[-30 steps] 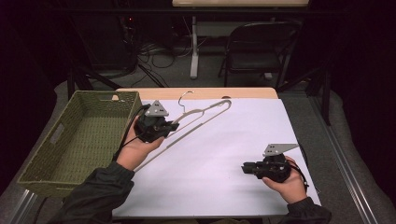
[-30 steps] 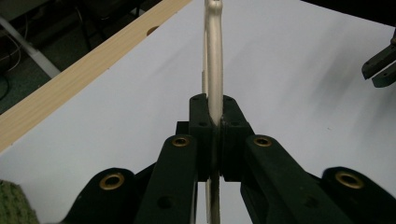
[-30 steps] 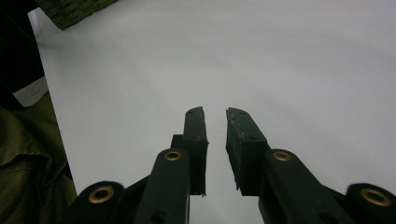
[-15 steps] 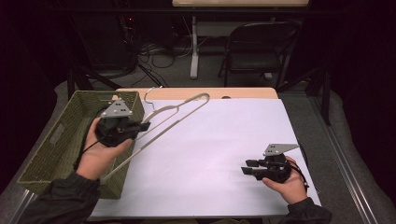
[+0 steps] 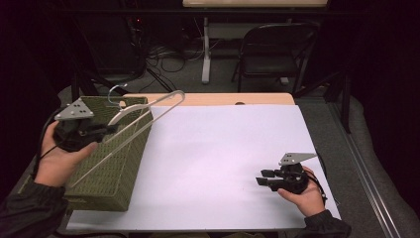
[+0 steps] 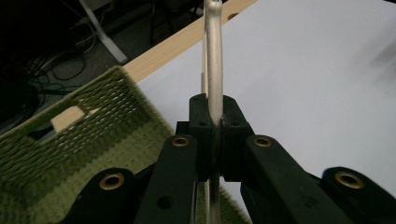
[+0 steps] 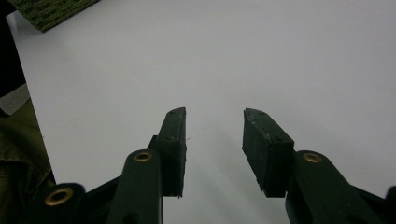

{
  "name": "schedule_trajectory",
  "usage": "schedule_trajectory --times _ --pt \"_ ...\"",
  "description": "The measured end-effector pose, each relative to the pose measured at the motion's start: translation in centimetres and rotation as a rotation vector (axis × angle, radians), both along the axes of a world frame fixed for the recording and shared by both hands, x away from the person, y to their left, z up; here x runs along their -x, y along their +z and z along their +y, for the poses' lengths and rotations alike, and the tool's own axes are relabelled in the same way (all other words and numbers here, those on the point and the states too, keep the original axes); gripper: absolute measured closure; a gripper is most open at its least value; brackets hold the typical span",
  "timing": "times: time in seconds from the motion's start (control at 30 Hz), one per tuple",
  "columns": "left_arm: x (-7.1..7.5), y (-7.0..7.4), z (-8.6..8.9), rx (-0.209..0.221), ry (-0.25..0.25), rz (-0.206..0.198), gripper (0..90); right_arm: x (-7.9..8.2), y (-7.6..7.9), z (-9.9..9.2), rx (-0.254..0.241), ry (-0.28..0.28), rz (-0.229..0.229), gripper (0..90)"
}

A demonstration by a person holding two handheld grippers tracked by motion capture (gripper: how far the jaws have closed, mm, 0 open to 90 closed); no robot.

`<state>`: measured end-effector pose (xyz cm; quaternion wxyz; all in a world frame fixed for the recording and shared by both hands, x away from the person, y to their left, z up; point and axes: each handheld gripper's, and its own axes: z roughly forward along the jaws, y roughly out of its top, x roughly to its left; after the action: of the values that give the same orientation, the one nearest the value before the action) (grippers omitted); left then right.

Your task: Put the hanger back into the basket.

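A pale clothes hanger [image 5: 148,110] with a metal hook hangs in the air over the green woven basket [image 5: 116,173] at the table's left. My left gripper [image 5: 111,128] is shut on the hanger's lower bar; in the left gripper view the bar [image 6: 214,70] runs straight up between the closed jaws [image 6: 213,126]. My right gripper [image 5: 263,177] rests low over the white table sheet at the front right, open, with nothing between its fingers [image 7: 212,140].
The white sheet [image 5: 218,148] covers most of the table, with a wooden strip [image 5: 223,99] at the far edge. A folding chair [image 5: 275,54] and cables stand on the floor beyond. A corner of the basket [image 7: 51,11] shows in the right gripper view.
My left gripper has carried the hanger leftward from the middle of the table to above the basket. The right gripper has stayed put and open.
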<state>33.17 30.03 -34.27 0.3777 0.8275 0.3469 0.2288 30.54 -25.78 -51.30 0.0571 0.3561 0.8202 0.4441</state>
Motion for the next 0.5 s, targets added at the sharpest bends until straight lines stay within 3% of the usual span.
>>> schedule_trajectory --times 0.23,0.33,0.5 --pt "-1.1 -0.3 4.0 -0.009 0.048 0.008 86.5 -0.2 0.0 -0.1 -0.004 -0.011 -0.006 59.2" --pt "-1.8 -0.8 5.5 0.008 0.069 0.021 86.4 -0.2 -0.1 -0.2 -0.002 -0.014 -0.004 59.4" --pt "-2.5 -1.3 7.4 0.014 0.067 0.024 86.5 -0.2 -0.1 -0.2 -0.004 -0.017 -0.002 59.4"
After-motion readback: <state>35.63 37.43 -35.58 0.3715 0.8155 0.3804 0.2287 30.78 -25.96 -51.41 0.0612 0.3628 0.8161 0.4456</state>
